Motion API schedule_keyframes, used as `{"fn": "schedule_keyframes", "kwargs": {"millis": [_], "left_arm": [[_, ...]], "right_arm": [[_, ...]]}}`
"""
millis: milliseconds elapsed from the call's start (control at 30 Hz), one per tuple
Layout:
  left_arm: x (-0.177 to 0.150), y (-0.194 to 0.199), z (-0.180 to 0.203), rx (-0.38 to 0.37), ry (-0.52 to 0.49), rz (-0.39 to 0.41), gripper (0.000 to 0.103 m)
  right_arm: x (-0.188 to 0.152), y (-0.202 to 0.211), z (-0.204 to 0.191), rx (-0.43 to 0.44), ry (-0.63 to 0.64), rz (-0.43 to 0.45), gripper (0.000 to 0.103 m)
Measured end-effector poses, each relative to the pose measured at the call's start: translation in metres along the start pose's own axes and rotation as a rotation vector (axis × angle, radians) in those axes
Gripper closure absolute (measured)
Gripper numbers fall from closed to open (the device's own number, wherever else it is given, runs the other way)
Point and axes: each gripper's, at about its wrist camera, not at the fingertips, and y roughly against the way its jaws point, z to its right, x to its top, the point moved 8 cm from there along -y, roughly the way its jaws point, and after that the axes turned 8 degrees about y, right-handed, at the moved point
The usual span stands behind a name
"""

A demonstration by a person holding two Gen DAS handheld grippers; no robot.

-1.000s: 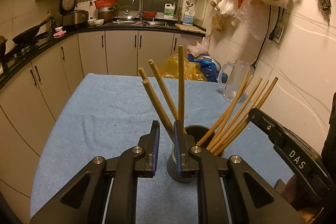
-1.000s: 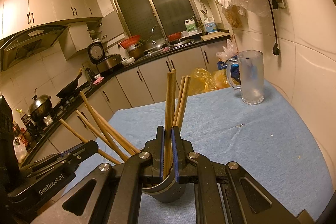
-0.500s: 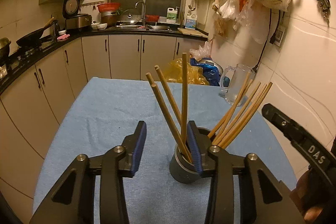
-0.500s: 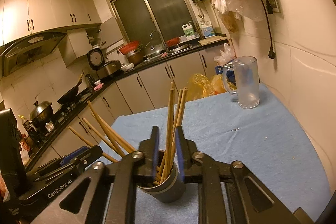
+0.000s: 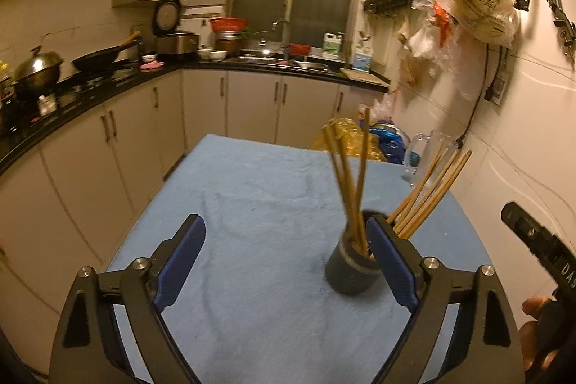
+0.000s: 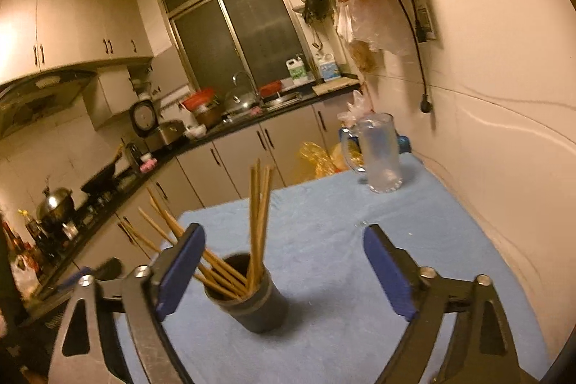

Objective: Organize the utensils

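Blue-clothed table [image 5: 252, 204] carries holder [image 5: 351, 270] of chopsticks [image 5: 347, 182]. Left tongs [image 5: 286, 261] and right tongs [image 6: 284, 267] gape, empty. Best retreat straight back, avoiding leaning sticks.

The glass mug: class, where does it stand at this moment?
The glass mug stands upright at the far right corner of the blue cloth, near the wall, well beyond the chopstick holder.

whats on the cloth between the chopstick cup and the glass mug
Nothing: in the right wrist view only bare blue cloth lies between the dark round cup and the clear glass mug.
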Motion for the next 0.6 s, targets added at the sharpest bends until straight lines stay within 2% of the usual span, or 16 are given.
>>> {"fn": "schedule_keyframes", "kwargs": {"millis": [167,300,433,600], "left_arm": [[-0.029,0.027,-0.021,0.107,-0.028,-0.017,0.007],[-0.054,0.050,-0.037,0.202,-0.036,-0.013,0.003],[-0.082,0.067,-0.041,0.226,-0.080,-0.046,0.003],[-0.102,0.085,-0.053,0.269,-0.054,-0.059,0.003]], "right_arm": [[-0.029,0.012,-0.008,-0.024,0.048,-0.079,0.005],[-0.054,0.032,-0.013,-0.036,0.058,-0.103,0.005],[-0.076,0.056,-0.022,-0.065,0.101,-0.110,0.005],[-0.101,0.083,-0.030,-0.080,0.128,-0.118,0.005]]}}
